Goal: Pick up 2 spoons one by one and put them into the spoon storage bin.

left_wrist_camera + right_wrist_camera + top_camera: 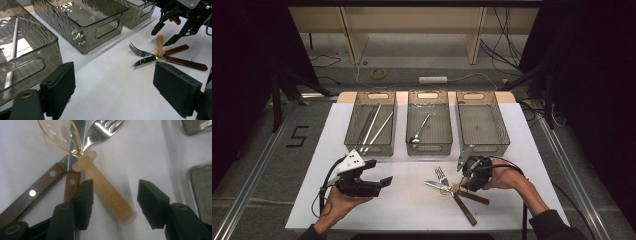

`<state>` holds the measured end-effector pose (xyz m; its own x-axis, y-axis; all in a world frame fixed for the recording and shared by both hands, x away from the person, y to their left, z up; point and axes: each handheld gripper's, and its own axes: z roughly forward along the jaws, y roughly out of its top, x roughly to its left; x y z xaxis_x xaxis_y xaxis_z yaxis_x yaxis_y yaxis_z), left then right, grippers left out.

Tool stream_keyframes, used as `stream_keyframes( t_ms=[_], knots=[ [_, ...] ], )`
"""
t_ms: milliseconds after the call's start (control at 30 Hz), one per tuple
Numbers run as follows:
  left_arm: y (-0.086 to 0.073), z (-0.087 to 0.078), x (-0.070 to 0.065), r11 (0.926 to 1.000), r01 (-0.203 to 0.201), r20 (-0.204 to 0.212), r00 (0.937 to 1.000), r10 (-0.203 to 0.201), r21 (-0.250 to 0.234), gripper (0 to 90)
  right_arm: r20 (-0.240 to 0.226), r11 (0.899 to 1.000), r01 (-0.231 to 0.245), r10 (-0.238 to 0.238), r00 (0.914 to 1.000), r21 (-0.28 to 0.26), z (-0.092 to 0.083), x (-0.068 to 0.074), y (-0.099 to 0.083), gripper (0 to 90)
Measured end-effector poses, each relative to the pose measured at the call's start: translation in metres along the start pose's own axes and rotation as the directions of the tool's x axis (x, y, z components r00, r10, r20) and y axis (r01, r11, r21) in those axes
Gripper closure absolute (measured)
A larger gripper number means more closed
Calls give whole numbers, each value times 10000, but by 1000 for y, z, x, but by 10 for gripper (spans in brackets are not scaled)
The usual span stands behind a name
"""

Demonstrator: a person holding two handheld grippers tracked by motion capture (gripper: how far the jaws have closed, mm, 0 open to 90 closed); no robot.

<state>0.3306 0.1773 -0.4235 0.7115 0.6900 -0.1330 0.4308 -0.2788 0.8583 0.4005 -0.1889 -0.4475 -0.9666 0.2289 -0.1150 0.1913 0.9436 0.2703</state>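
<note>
Right gripper (466,176): jaws apart, roughly mid-width, set either side of the translucent spoon (100,177). Its pale handle lies between the pads; the left pad sits just beside the handle, the right pad stands off it. Contact with the left pad cannot be confirmed. Nothing is lifted.

Left gripper (382,182): jaws wide apart, holding nothing, resting in the person's palm at the near left of the table, pointing toward the cutlery.

Surface: white table top (412,205), with three smoked plastic bins along the far edge. Left bin (371,123) holds long pale sticks, middle bin (429,125) a metal spoon, right bin (482,123) looks bare. Beyond it: grey floor, cables, a power strip, wooden furniture legs.

Cutlery pile lies near the table's front, right of centre. The spoon's clear bowl overlaps the crossing of a fork (105,130) and a knife (175,61), both wood-handled. The spoon handle runs from that crossing back between the right jaws.
</note>
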Motion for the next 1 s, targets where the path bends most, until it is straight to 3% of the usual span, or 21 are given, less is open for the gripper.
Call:
stream_keyframes(
  t_ms=[367, 600, 1000],
  knots=[
    [0, 2, -1, 10000, -36, 4, 10000, 36, 93, 176, -140, 9977, 448, -441, 9989, 506, 10, 5, 5, 566],
    [-1, 2, -1, 9999, -57, 16, 10000, 56, 150, 177, -145, 9970, 659, -654, 9978, 407, 10, 6, 6, 625],
    [-1, 4, -2, 9996, -144, 30, 9999, 143, 254, 178, 24, 9894, 1430, -1431, 9897, 255, 10, 8, 5, 755]
  ],
)
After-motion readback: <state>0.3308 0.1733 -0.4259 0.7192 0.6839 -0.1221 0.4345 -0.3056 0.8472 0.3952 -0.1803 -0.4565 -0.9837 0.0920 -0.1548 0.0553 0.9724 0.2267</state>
